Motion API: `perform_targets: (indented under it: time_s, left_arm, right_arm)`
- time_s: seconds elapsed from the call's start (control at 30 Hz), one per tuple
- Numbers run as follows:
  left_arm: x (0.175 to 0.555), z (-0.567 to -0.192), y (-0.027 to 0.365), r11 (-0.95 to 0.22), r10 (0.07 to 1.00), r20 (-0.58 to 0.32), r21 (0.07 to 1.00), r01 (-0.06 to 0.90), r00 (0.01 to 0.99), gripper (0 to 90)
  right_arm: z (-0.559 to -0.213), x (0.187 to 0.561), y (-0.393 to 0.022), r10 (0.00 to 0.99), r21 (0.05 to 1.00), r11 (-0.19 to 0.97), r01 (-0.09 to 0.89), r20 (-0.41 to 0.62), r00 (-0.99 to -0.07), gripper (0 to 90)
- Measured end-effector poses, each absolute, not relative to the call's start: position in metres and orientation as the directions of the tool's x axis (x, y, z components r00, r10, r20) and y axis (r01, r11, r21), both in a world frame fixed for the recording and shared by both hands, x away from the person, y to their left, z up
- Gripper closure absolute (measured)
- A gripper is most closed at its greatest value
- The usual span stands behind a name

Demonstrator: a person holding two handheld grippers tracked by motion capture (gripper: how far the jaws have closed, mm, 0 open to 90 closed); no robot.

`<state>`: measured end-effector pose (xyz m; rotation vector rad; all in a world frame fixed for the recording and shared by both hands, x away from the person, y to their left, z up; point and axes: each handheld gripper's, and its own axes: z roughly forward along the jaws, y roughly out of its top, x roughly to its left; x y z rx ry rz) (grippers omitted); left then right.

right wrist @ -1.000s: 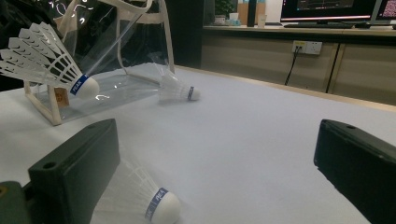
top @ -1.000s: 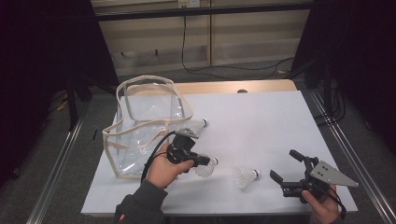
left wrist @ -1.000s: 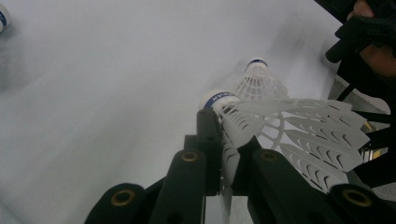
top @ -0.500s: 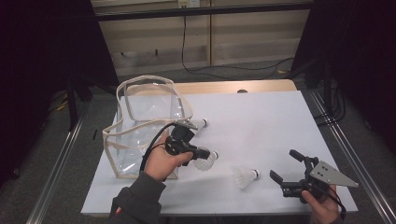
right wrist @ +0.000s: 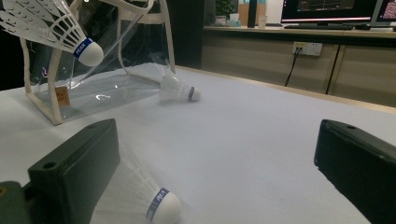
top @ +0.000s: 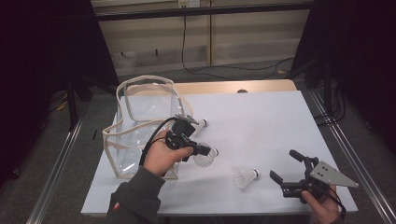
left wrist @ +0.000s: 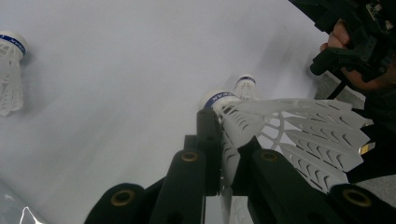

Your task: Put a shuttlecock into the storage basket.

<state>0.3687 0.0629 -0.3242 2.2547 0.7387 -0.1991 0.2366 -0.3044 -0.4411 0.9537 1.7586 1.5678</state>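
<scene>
L hand (top: 161, 156) raised, gripping shuttlecock (top: 205, 158)

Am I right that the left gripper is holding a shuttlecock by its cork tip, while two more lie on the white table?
Not quite: the left gripper is shut on the held shuttlecock by its skirt, leaving the cork free, as the left gripper view shows. Two more do lie on the white table.

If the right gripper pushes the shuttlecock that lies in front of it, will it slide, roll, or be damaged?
The shuttlecock lies on its side on the white table, so it would probably roll in a curve around its round cap rather than slide straight. Its thin slotted skirt looks very light, so a small push should move it. The skirt may bend if the open right gripper squeezes hard.
</scene>
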Motion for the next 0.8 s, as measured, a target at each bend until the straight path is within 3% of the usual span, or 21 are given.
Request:
perform_targets:
  time_s: [0.8]
  left_arm:
    - [0.379, -0.301, 0.062, -0.570, 0.453, -0.360, 0.587, 0.575, 0.816, 86.9]
  right_arm:
    - [-0.442, 0.237, -0.304, 0.819, 0.991, 0.051, 0.125, 0.030, -0.573, 0.1]
